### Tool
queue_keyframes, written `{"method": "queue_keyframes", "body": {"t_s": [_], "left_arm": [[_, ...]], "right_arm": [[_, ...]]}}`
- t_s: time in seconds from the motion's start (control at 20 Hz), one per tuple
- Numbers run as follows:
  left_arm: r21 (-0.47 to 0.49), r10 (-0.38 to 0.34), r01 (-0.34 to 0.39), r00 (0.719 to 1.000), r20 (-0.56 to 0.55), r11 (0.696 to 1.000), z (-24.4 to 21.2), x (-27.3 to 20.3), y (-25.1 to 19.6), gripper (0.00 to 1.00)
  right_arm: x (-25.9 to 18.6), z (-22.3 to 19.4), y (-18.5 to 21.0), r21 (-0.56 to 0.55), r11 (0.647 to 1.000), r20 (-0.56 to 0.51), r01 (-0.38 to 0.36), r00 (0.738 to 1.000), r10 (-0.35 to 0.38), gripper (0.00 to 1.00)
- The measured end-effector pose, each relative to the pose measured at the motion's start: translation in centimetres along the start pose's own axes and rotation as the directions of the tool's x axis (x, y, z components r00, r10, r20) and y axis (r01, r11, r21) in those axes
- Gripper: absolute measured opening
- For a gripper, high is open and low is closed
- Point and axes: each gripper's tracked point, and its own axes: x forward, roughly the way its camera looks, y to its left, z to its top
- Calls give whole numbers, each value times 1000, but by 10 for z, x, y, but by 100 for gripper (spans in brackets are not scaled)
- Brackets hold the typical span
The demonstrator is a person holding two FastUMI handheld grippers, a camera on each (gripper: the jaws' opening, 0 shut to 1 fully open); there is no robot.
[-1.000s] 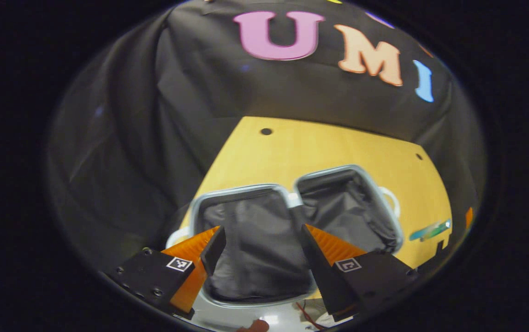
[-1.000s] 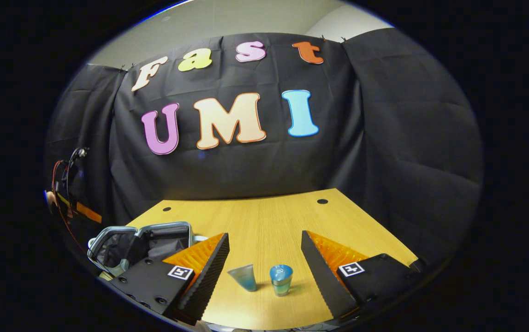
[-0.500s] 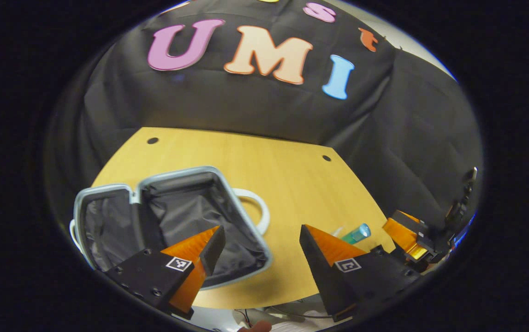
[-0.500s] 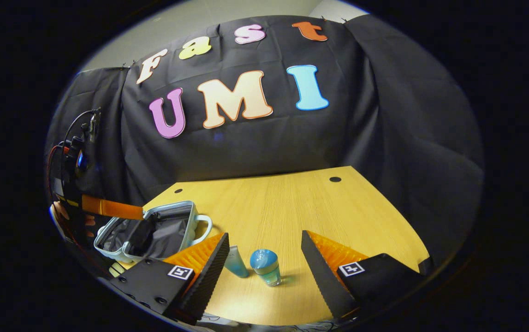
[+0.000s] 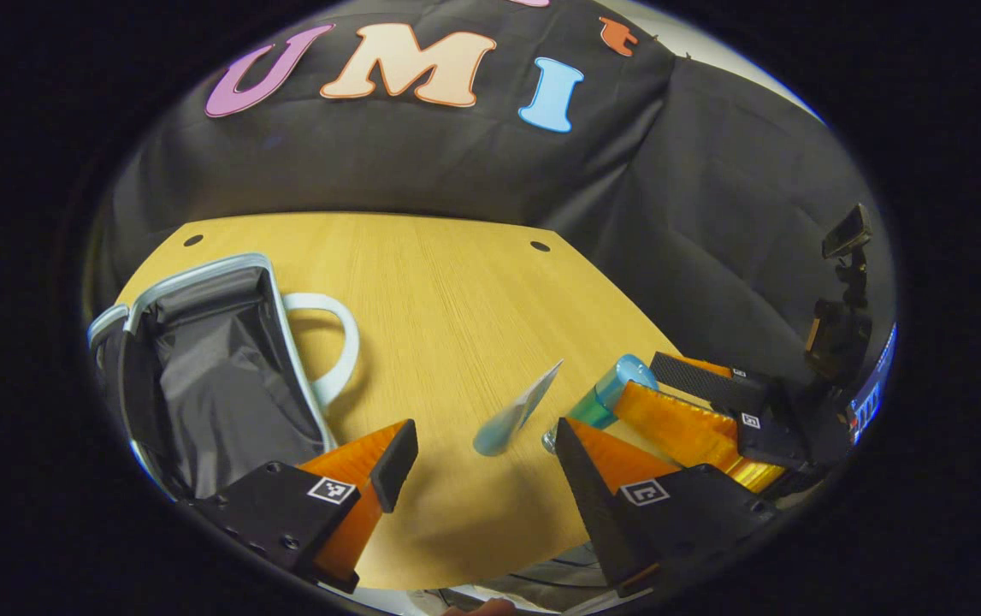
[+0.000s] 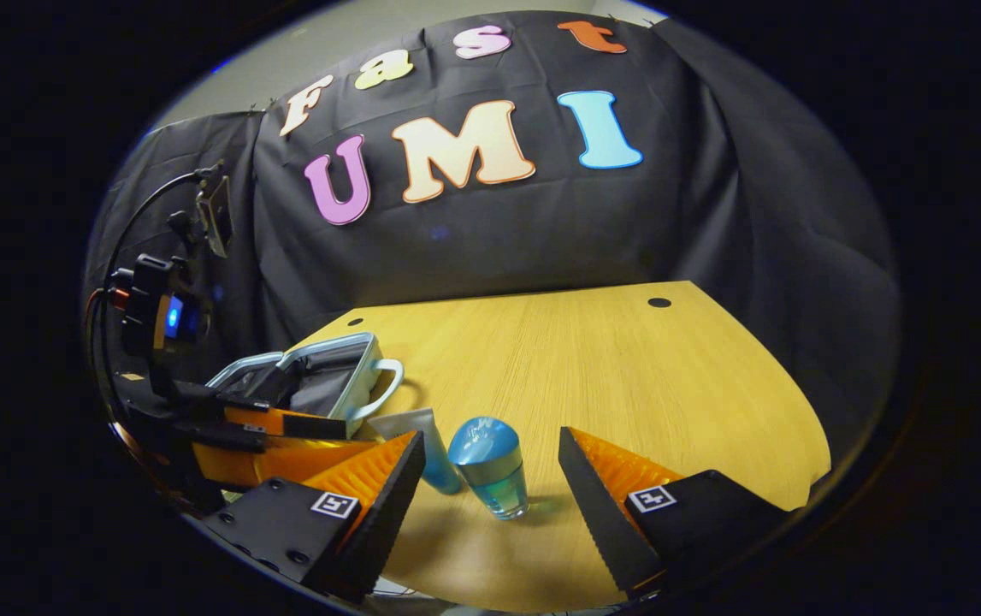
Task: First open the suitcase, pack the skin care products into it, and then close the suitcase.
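Both claws gape, right claw (image 6: 490, 475) closing on the bottle (image 6: 487, 466) at desk (image 6: 627, 376) centre, tube (image 5: 514, 412) at its 9 o'clock. Glossy, likely slippery and light: grip the clear base. Left claw (image 5: 481, 458) empty; suitcase (image 5: 208, 376) open.

Swinging off the open suitcase (image 5: 216, 368), now left of the left gripper (image 5: 481, 449), with the tube (image 5: 514, 411) coming up between its spread fingers. Closing in with the right gripper (image 6: 490, 479), bottle (image 6: 488, 466) now larger between its parted fingers.
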Motion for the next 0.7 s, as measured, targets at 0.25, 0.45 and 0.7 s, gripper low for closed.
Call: {"method": "queue_keyframes", "body": {"t_s": [0.25, 0.45, 0.7], "left_arm": [[-20, 5, -5, 1000, -2, 1000, -19, 36, -8, 94], [-31, 25, -26, 1000, -15, 999, -29, 58, -10, 75], [-34, 31, -32, 999, -24, 999, -31, 73, -14, 67]], "right_arm": [[12, -24, -5, -24, 999, -16, -34, 999, 34, 94], [19, -31, -11, -26, 998, -21, -51, 999, 51, 97], [27, -33, -15, -26, 997, -22, -77, 997, 76, 91]]}}
